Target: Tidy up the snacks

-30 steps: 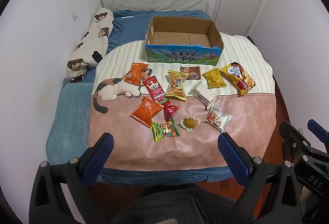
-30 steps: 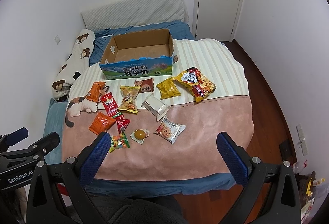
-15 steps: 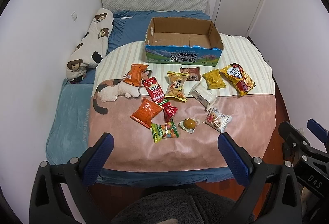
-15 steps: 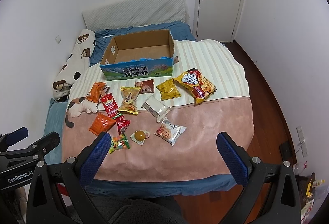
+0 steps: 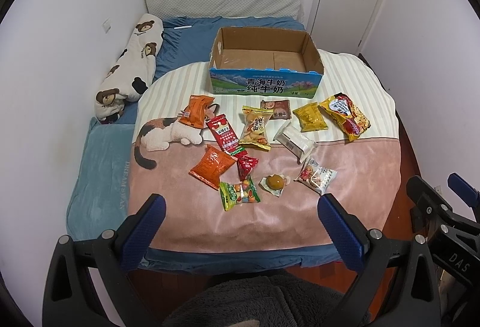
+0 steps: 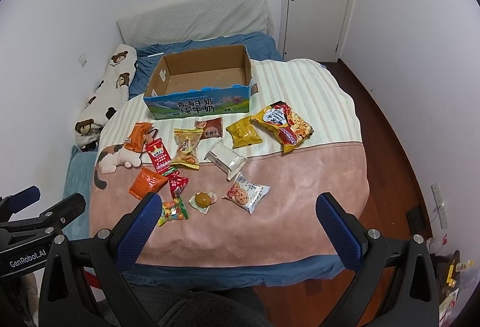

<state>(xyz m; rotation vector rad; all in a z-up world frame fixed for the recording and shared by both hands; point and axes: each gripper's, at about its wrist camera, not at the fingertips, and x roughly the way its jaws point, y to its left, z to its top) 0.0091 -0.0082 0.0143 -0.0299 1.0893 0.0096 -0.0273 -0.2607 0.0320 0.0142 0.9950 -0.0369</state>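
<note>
An open cardboard box (image 5: 265, 68) with a blue printed front sits empty at the bed's far end. Nearer, snack packets lie flat and scattered: an orange pouch (image 5: 211, 166) left, a yellow-red noodle bag (image 5: 345, 116) right, a candy packet (image 5: 239, 194) nearest.

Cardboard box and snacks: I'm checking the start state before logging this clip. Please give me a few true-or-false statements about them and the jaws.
1. The cardboard box holds no snacks. True.
2. The left gripper grips a packet. False: its jaws are open and hold nothing.
3. The green candy bag lies nearer the grippers than the box. True.
4. The big noodle packet lies inside the box. False: it lies on the blanket, right of the box.
5. The right gripper is open. True.
</note>
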